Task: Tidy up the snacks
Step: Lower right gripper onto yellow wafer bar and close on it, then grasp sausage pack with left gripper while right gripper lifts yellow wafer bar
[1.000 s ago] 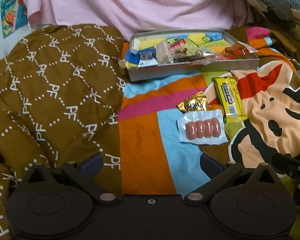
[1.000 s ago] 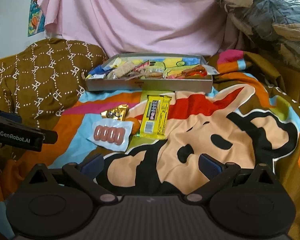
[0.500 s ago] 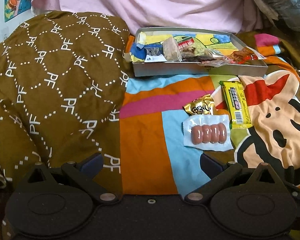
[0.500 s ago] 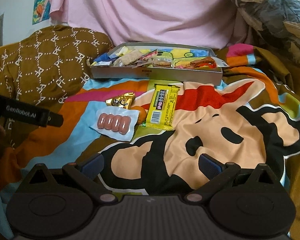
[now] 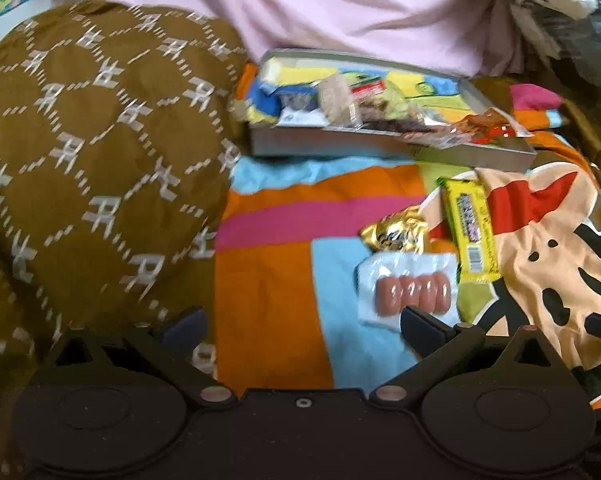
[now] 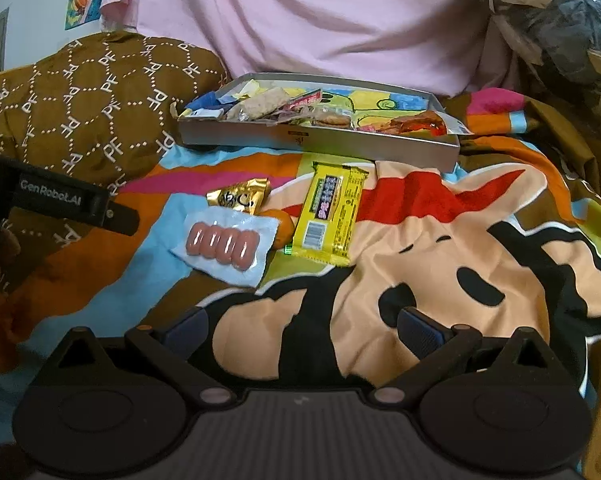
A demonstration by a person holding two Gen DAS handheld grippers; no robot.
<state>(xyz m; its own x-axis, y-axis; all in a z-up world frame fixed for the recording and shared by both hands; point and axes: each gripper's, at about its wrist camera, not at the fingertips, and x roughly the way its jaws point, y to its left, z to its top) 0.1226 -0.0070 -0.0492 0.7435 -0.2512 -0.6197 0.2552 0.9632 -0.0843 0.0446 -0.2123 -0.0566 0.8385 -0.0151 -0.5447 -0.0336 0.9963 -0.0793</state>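
The left gripper (image 5: pixel 302 322) has its jaws wide open, and nothing is between them. To the left of the jaws, and running out ahead of the left one, is a brown blanket (image 5: pixel 100 168) with white letters on it. Between the jaws you see the bright bedspread (image 5: pixel 268 280) with orange, pink and blue blocks. Just past the tip of the right jaw is a clear pack of little sausages (image 5: pixel 410 290). A bit farther ahead sits a small gold snack bag (image 5: pixel 396 232), touching the sausage pack's far edge. To the right of that is a long yellow snack bar (image 5: pixel 470 228). Far ahead of the jaws is a gray tray (image 5: pixel 380 146) full of snack packs. This view is a little blurry.

The right gripper (image 6: pixel 302 324) is wide open too and holds nothing. Far off to the left of its jaws, the other gripper's black body pokes in. Ahead of the left jaw lies the sausage pack (image 6: pixel 222 244), with the gold bag (image 6: pixel 240 196) behind it. Ahead and between the jaws lies the yellow bar (image 6: pixel 328 216), with a bit of something orange (image 6: pixel 282 228) tucked between it and the sausage pack. Past them is the tray (image 6: pixel 320 142), and a red snack pack (image 6: pixel 416 124) hangs over its right end. Under the jaws the bedspread (image 6: pixel 420 248) shows a big cartoon face. A pink cloth (image 6: pixel 320 20) hangs behind it all.
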